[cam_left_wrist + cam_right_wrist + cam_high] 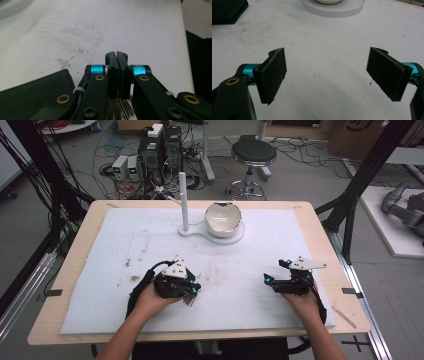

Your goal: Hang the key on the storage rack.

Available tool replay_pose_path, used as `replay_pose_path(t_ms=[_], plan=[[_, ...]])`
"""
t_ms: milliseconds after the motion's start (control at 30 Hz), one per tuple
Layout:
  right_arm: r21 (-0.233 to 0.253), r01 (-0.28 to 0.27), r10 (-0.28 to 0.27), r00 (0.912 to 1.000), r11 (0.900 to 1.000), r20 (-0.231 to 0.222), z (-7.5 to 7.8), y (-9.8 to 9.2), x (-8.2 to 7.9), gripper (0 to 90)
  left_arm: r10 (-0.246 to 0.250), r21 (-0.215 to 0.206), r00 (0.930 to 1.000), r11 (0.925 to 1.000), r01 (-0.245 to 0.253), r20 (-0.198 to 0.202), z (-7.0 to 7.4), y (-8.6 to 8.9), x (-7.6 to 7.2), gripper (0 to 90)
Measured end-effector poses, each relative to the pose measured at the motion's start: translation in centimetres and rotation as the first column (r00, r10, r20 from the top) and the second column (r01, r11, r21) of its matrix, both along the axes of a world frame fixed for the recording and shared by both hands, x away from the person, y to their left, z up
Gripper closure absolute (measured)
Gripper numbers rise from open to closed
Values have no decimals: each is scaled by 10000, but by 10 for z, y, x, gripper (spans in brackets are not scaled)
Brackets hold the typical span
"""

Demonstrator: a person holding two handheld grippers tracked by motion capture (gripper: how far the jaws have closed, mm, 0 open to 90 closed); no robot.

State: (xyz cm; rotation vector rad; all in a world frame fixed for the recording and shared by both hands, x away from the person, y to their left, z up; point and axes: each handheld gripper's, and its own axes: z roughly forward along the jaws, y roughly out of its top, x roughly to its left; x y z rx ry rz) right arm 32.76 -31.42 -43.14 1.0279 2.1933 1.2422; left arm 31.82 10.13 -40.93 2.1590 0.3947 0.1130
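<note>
On the white foam mat [125,245] that covers the table [80,227], the left tongs [191,295] are seen low and to the left, with the jaws pressed together on a small bundle of thin dark bristles or sticks [119,108]; in the high view the same bundle [190,299] fans out just below the jaw tips, pointing toward the near edge. What the bundle is cannot be told with certainty; a small brush is the likeliest reading. The right tongs [276,272] rest on the mat well apart to the right, and in the right gripper view their pads [273,75] are spread wide with nothing between them. At the far middle of the mat a white bowl [223,219] with a dark, uneven rim sits on a white round base [197,233], from which a white upright post [183,200] rises just beside the bowl. Brownish smudges and dark specks are scattered over the mat between the hands and the bowl. As a judgement, the pick-up appears done and the bundle secured, while whatever is meant for it, likely at the bowl or on the soiled mat, is not yet begun, since both tongs lie far from the bowl.
</note>
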Motion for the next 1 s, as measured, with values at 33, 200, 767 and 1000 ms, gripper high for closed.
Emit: replay_pose_path(t_ms=[33, 200, 767, 1000], plan=[[44, 3, -4, 10000, 10000, 26, 0, 0, 0, 167, -13, -105, 10000, 9999, 13, 70, 4, 3, -1, 880], [149, 55, -56, 10000, 9999, 57, 1, -1, -1, 167, 82, -609, 9998, 9981, -70, 198, 24, 14, -6, 880], [252, 41, -44, 9999, 9997, 106, 3, -1, -2, 167, 1052, -916, 9859, 9914, -937, 1299, 113, 36, 22, 880], [237, 13, -15, 10000, 9997, 80, 2, 0, -1, 167, 1652, -801, 9727, 9848, -1539, 1632, 139, 43, 51, 880]])
